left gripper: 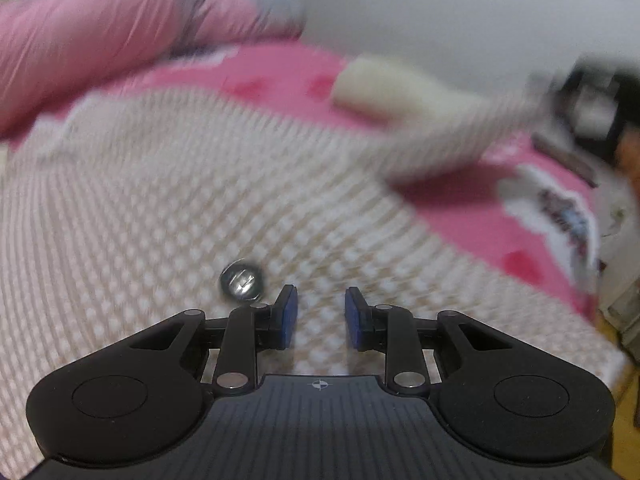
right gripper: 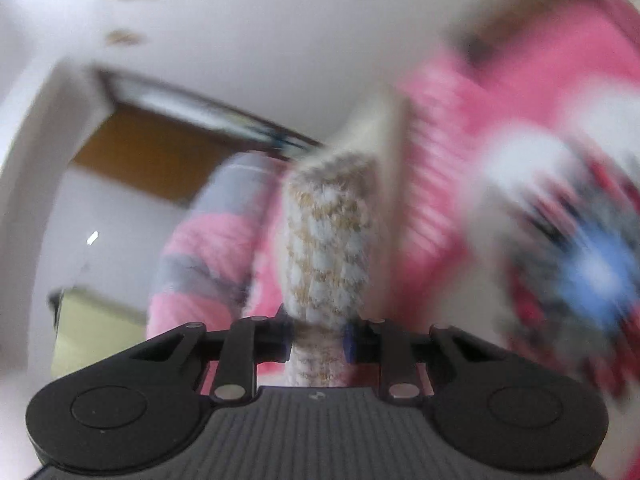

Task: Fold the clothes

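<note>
A beige-and-white checked knit garment [left gripper: 180, 208] lies spread over a pink bed cover [left gripper: 472, 216], with a round metal button [left gripper: 241, 285] near its front. My left gripper [left gripper: 321, 316] hovers just above the knit, open, with nothing between its blue pads. The garment's sleeve [left gripper: 440, 136] stretches up to the right and ends in a cream cuff [left gripper: 372, 88]. In the right wrist view my right gripper [right gripper: 318, 338] is shut on that checked sleeve [right gripper: 326, 248], which stands up between the jaws. Both views are blurred.
A pink-and-grey striped blanket [left gripper: 100, 32] is bunched at the far left of the bed, also visible as a striped roll [right gripper: 200, 248]. The bed cover has a cartoon print [left gripper: 568, 216] near its right edge. White wall and a wooden door [right gripper: 152, 152] lie beyond.
</note>
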The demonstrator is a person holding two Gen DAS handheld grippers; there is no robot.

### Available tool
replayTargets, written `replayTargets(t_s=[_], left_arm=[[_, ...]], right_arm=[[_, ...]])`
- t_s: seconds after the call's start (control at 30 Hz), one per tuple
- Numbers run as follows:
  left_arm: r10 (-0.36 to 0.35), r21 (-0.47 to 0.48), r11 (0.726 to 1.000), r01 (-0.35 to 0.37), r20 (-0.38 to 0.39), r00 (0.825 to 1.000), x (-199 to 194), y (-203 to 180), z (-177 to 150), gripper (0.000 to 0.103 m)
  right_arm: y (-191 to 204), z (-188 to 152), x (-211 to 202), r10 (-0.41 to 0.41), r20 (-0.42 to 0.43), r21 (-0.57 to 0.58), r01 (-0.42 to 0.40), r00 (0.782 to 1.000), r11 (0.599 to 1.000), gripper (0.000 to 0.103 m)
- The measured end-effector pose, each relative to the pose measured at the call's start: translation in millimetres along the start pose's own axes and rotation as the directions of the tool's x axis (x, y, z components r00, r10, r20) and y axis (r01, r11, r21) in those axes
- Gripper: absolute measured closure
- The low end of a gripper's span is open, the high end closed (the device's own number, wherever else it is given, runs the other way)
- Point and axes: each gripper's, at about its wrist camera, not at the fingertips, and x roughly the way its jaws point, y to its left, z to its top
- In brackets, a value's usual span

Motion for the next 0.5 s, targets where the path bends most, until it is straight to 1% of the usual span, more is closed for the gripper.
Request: replayTargets(t_s=[0.03,0.07,0.1,0.17,0.2,0.27,0.3,0.37,0.4,0.47,0.5], left_arm=[[-0.013,-0.018,1.0,0.013,0.0,1.0,1.6,4.2,-2.2,0.077],[-0.023,-0.025,0.999,0.024,0.007,1.0,1.2,7.0,-4.1,0.077],[-0.026,-0.021,0.999,0.026,0.008,1.0,0.5,8.0,-5.5,0.077],[-0.032,-0.022,0.999,0.032,0.009,0.999,-0.4,10.5,-8.6,0.077],[-0.036,-0.028,0.999,0.036,0.009,0.999,-0.4,12.2,-10.2,0.077],[-0.045,-0.037,0.998,0.046,0.009,0.999,-0.4,15.5,-10.9,0.077],[-0.05,-0.039,0.998,0.05,0.009,0.999,-0.5,16.7,-11.6,0.077],[-0.059,-0.043,0.997,0.059,0.01,0.998,-0.7,19.1,-12.8,0.077],[-0.062,-0.043,0.997,0.062,0.006,0.998,-1.5,20.1,-12.1,0.077],[-0.067,-0.045,0.997,0.067,-0.001,0.998,-3.4,22.2,-10.7,0.077],[-0.071,-0.059,0.996,0.07,-0.011,0.997,-5.8,24.1,-9.2,0.077]], right_arm=[[20.0,10.8,7.2,0.025,0.018,-0.083,-0.023,1.0,0.996,0.078],[40.1,21.2,14.7,0.051,0.035,-0.168,-0.045,0.998,0.985,0.078],[56.0,31.5,19.0,0.072,0.068,-0.242,-0.054,0.995,0.969,0.078],[76.2,49.0,25.6,0.097,0.144,-0.376,-0.036,0.985,0.926,0.078],[76.9,58.1,32.8,0.09,0.18,-0.411,-0.008,0.98,0.912,0.078],[60.2,75.4,54.5,0.032,0.208,-0.42,0.06,0.978,0.906,0.078],[44.8,83.6,70.3,-0.019,0.198,-0.401,0.098,0.98,0.911,0.078],[10.3,97.3,104.3,-0.137,0.149,-0.335,0.18,0.979,0.925,0.078],[-6.8,102.1,121.1,-0.197,0.113,-0.288,0.222,0.974,0.932,0.079],[-27.0,102.3,134.0,-0.242,0.071,-0.217,0.252,0.968,0.943,0.079],[-30.6,104.1,137.2,-0.233,0.066,-0.191,0.241,0.97,0.951,0.079]])
